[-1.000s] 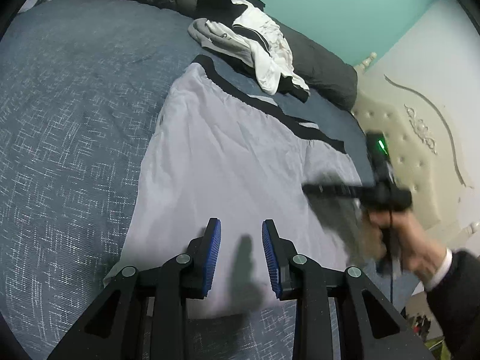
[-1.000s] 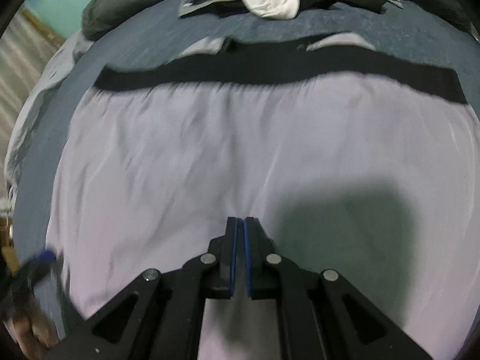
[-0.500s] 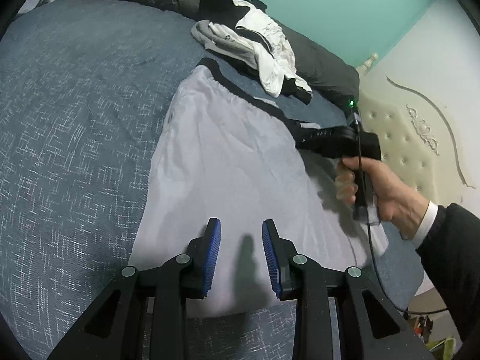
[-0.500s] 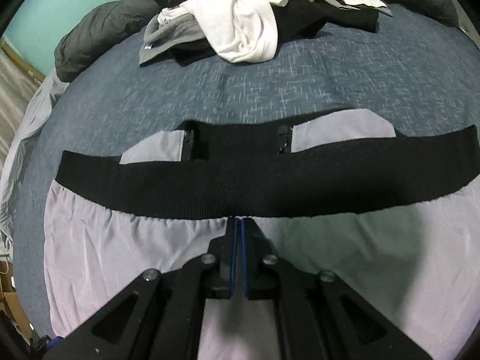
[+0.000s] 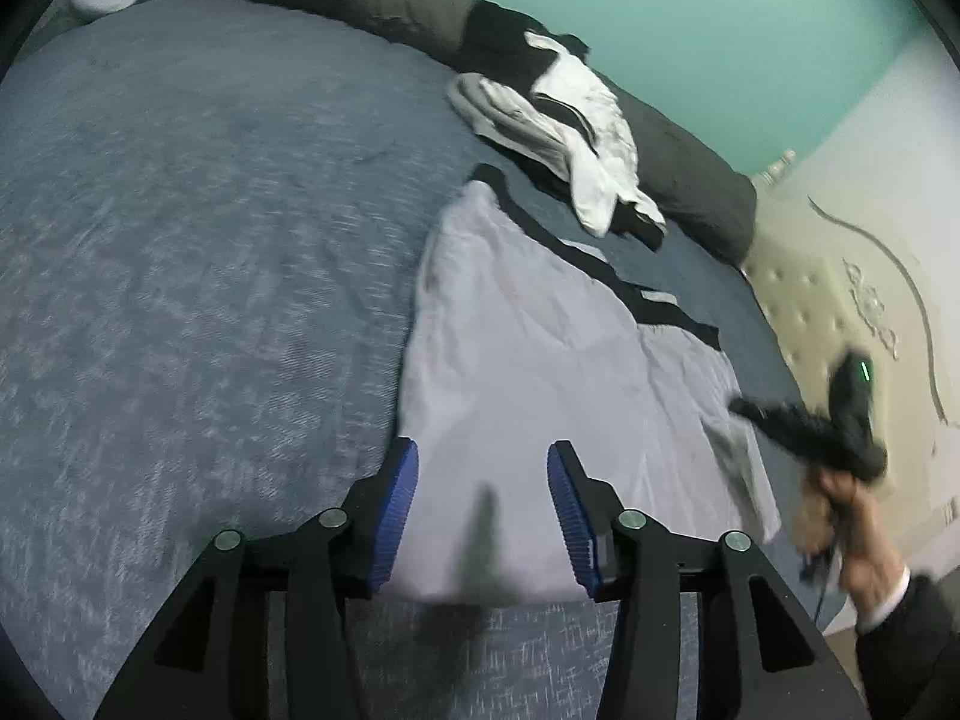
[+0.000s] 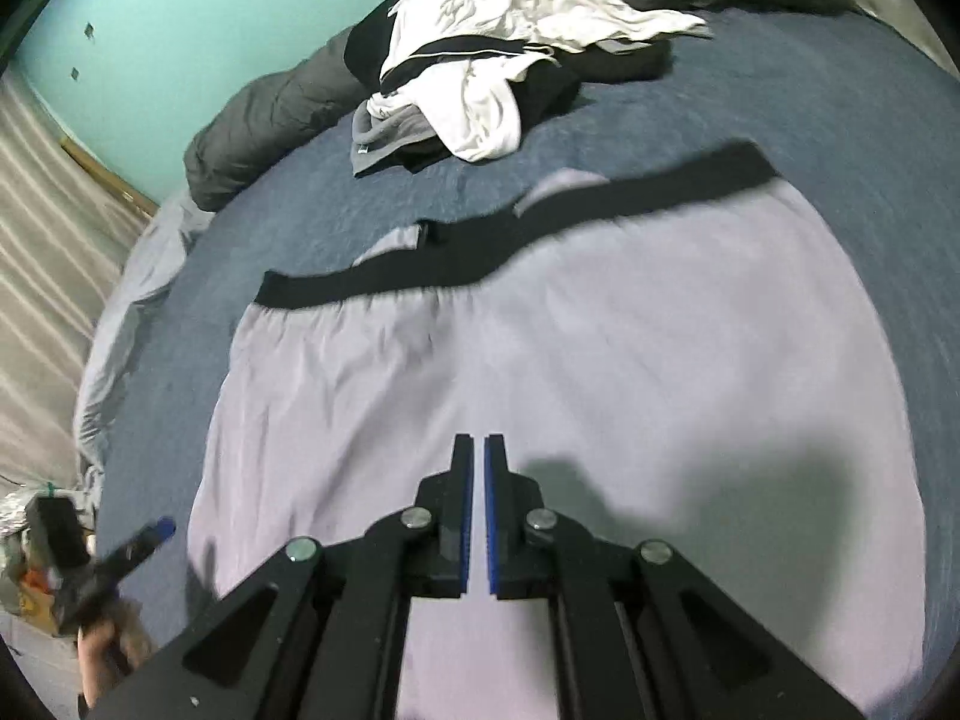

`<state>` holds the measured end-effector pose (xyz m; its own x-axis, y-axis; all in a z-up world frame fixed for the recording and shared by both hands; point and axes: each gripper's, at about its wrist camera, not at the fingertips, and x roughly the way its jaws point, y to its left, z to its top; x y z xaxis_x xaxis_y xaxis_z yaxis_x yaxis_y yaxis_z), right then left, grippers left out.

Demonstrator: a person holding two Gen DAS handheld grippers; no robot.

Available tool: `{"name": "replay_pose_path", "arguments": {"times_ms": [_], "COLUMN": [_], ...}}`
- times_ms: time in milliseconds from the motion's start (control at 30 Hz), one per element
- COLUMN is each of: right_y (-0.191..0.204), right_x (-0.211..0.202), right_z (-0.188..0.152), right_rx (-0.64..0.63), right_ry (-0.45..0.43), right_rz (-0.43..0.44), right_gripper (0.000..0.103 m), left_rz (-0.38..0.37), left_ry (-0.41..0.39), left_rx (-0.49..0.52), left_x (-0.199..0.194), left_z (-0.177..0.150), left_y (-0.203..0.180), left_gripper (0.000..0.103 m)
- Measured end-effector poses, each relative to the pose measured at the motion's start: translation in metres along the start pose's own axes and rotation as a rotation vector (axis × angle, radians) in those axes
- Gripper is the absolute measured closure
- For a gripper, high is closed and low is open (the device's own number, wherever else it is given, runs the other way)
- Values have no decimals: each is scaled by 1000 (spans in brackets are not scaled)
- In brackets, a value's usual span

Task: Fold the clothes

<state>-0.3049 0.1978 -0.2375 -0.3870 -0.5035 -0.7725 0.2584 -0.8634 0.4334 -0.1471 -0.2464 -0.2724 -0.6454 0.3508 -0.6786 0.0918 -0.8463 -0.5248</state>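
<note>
Wide bare bed [image 5: 180, 276] is seen left of the flat lilac garment [image 6: 570, 360], black waistband far side, left gripper [image 5: 483, 495] jaws apart, right gripper [image 6: 478, 480] jaws nearly together, empty.

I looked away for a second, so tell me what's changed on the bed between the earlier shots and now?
The right gripper, jaws nearly shut and empty, went up to the black waistband and has pulled back toward the near end of the lilac garment. The left gripper has opened wider over the garment's near edge. Nothing was grasped. The garment still lies flat on the blue bedspread, and the clothes pile is untouched.
</note>
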Motion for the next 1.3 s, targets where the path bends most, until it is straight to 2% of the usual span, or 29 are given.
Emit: {"name": "replay_pose_path", "arguments": {"times_ms": [100, 433, 600, 800, 900, 1300], "right_y": [-15, -40, -53, -71, -75, -87], "right_x": [-25, -57, -61, -65, -69, -65], "right_z": [-27, -80, -96, -106, -105, -108], "right_rx": [27, 82, 102, 158, 150, 142], "right_ry": [-18, -74, -86, -117, -141, -149], "right_rz": [13, 86, 106, 109, 89, 40], "right_gripper": [98, 98, 98, 98, 98, 98], "left_rz": [-3, -16, 11, 19, 17, 35], "left_ry": [33, 91, 95, 93, 63, -4], "left_rx": [-47, -170, -251, -301, -324, -288], "left_x": [-6, -7, 1, 22, 27, 39], "left_z": [-10, -46, -54, -59, -58, -43], "left_y": [6, 14, 27, 34, 38, 27], "left_gripper": [43, 42, 42, 42, 42, 45]}}
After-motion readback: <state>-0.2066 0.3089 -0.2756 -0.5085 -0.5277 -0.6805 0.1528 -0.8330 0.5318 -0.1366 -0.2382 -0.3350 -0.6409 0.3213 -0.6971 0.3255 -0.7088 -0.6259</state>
